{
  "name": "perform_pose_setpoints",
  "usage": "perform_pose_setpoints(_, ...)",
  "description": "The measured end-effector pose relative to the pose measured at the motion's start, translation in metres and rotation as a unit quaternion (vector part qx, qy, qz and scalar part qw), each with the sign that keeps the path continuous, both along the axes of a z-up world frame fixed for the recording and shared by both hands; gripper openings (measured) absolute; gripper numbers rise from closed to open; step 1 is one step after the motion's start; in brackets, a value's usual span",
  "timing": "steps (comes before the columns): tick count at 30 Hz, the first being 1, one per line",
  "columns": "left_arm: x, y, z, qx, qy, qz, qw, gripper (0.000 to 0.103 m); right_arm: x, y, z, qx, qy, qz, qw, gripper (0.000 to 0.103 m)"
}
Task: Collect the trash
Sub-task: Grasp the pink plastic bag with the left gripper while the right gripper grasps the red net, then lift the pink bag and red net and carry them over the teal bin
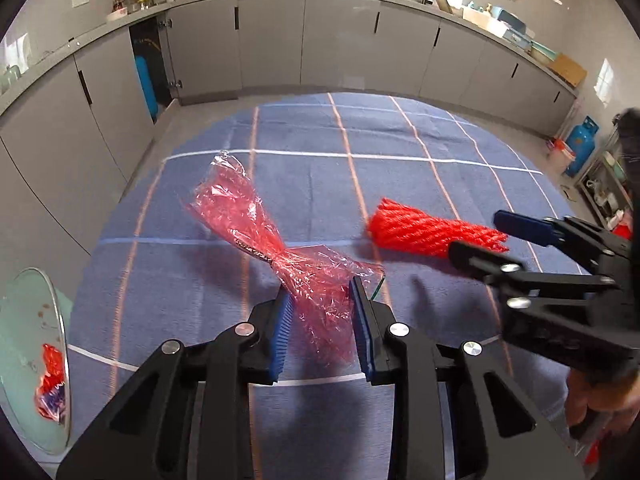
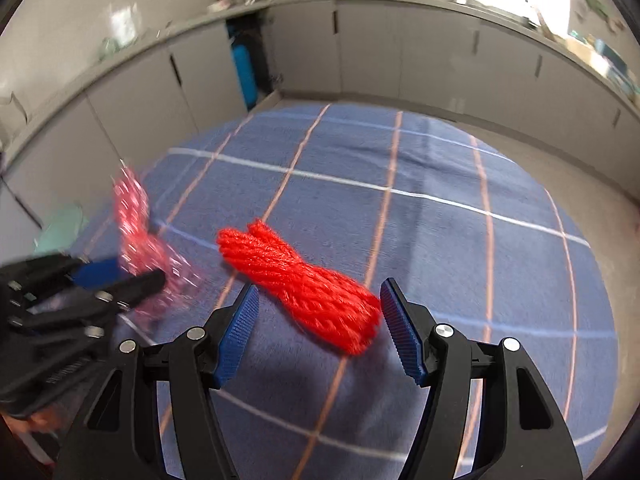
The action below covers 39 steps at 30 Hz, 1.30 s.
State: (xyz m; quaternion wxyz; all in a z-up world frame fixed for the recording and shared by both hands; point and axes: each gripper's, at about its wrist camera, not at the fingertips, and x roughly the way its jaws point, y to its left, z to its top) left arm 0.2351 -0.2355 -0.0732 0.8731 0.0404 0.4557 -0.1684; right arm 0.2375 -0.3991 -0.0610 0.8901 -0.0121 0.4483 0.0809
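Note:
A crumpled pink plastic wrapper [image 1: 264,236] lies on the blue checked cloth [image 1: 320,184]; its near end sits between the open blue pads of my left gripper [image 1: 322,320], which do not press it. A bright red yarn bundle [image 2: 304,284] lies to its right; it also shows in the left wrist view [image 1: 424,228]. My right gripper [image 2: 316,312] is open with the bundle's near end between its pads. In the right wrist view the wrapper [image 2: 140,240] is blurred and the left gripper [image 2: 120,276] is at the left.
A pale green bin [image 1: 32,360] with a swing lid stands at the left of the table, with red trash inside. Grey kitchen cabinets [image 1: 280,40] run around the room. A blue gas cylinder [image 1: 582,144] stands at the right.

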Motion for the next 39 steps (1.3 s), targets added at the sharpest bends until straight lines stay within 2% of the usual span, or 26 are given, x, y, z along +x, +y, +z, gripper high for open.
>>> perform_pose_setpoints(1,0.001,0.001,0.000,-0.001,0.003,-0.001,1.0000,0.028,0.005,0.004,-0.006,-0.011,0.011,0.007,1.000,0.058)
perform_pose_setpoints(3,0.001,0.005,-0.003,-0.006,0.011,-0.002,0.9999,0.028,0.007,0.010,-0.013,-0.029,0.020,0.010,0.999,0.039)
perform_pose_setpoints(7,-0.003,0.012,-0.005,-0.029,0.014,-0.014,0.9994,0.028,-0.004,0.014,-0.010,-0.024,0.009,0.003,1.000,0.025)
perform_pose_setpoints(11,-0.008,0.024,-0.002,-0.054,0.012,-0.016,0.9984,0.029,-0.022,0.011,0.000,0.022,0.002,-0.036,0.999,0.024)
perform_pose_setpoints(16,-0.018,0.045,0.009,-0.053,-0.014,-0.006,0.9985,0.028,-0.049,0.019,0.012,0.087,-0.018,-0.084,0.993,0.024)
perform_pose_setpoints(20,-0.026,0.061,0.017,-0.041,-0.035,0.007,0.9985,0.028,-0.060,0.039,0.018,0.107,-0.031,-0.101,0.989,0.024)
perform_pose_setpoints(27,-0.042,0.094,0.023,-0.029,-0.048,0.026,0.9981,0.029,-0.067,0.080,0.019,0.125,-0.036,-0.101,0.986,0.024)
perform_pose_setpoints(39,-0.059,0.184,0.033,-0.015,-0.080,0.094,0.9923,0.029,-0.072,0.161,0.023,0.139,-0.051,-0.070,0.987,0.024)
